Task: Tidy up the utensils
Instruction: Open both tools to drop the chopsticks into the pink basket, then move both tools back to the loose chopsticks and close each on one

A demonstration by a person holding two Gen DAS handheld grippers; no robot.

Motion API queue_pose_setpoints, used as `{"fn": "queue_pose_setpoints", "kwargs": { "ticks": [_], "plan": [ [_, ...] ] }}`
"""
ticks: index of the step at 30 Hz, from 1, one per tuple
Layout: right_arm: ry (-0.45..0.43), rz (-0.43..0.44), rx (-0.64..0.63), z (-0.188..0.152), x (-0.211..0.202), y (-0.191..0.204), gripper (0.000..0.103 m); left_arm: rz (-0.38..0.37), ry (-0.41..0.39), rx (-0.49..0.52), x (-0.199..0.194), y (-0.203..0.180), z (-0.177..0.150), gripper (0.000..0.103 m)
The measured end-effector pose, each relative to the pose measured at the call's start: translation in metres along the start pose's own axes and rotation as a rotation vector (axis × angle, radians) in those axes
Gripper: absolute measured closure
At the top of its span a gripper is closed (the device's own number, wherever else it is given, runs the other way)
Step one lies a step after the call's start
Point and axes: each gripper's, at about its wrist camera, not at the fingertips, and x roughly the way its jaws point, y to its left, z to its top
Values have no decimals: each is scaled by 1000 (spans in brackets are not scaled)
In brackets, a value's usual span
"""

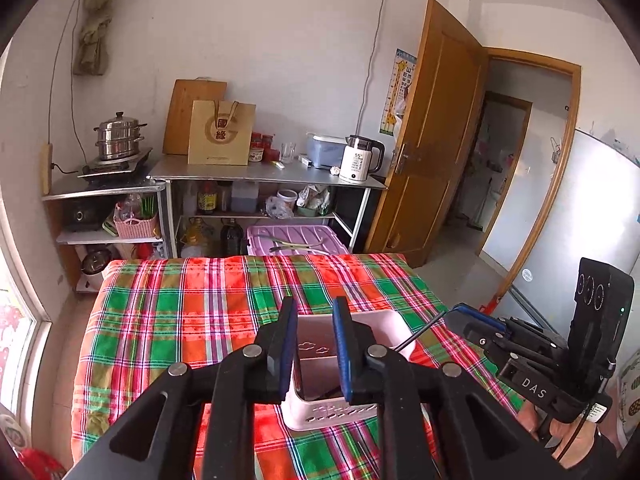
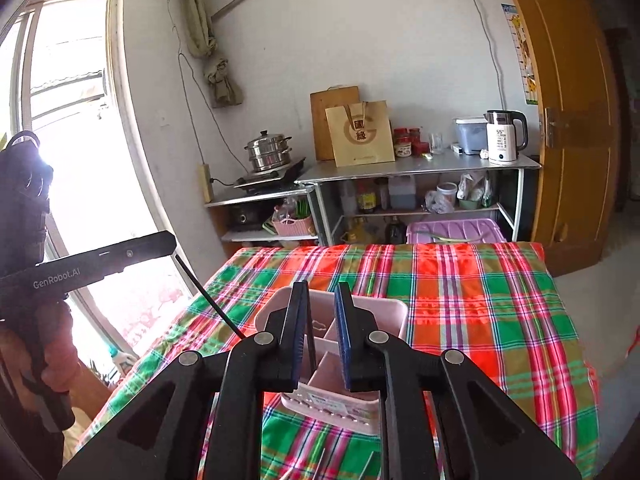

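A pink-white utensil holder [image 1: 362,374] with inner compartments stands on the plaid tablecloth [image 1: 192,312]; it also shows in the right wrist view [image 2: 352,328]. My left gripper [image 1: 316,346] hovers just above its near side, jaws apart and empty. My right gripper [image 2: 322,334] hovers over the holder and has a thin dark chopstick [image 2: 310,346] against its left pad, its lower end in the holder; the jaws stand apart. In the left wrist view that chopstick [image 1: 420,330] slants from the right gripper toward the holder. Metal utensil tips [image 2: 320,464] lie at the bottom edge.
A steel shelf [image 1: 264,174] with a kettle [image 1: 358,158], paper bag [image 1: 222,132] and steamer pot [image 1: 118,136] stands behind the table. A purple bin [image 1: 296,238] sits beyond the far table edge. A wooden door [image 1: 432,132] stands open at right, a window [image 2: 60,120] at left.
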Motion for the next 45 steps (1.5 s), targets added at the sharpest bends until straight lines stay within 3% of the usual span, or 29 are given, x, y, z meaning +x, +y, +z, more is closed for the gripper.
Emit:
{"fn": "queue_pose_setpoints", "kwargs": {
  "ticks": [2,10,17,23,30,45],
  "plan": [
    [-11,-3,-2,-3,-13,0,88,-2,-19,4,-12,-3,-2,76],
    [-41,-17,-13,-21,-68,1,88,-12,-76,9,-60,-22,-30,75],
    [-40,-20,16,-52,-102,-9,88,-64,-70,8,-81,-43,-81,75],
    [3,-49,41,-91,-117,-17,88,-91,-14,8,-76,-59,-132,75],
    [102,-71,47,-129,-106,-24,88,-116,121,-26,-46,-67,-176,75],
    [266,-103,73,-162,-54,-44,89,-105,371,-106,45,-63,-213,75]
  ]
}}
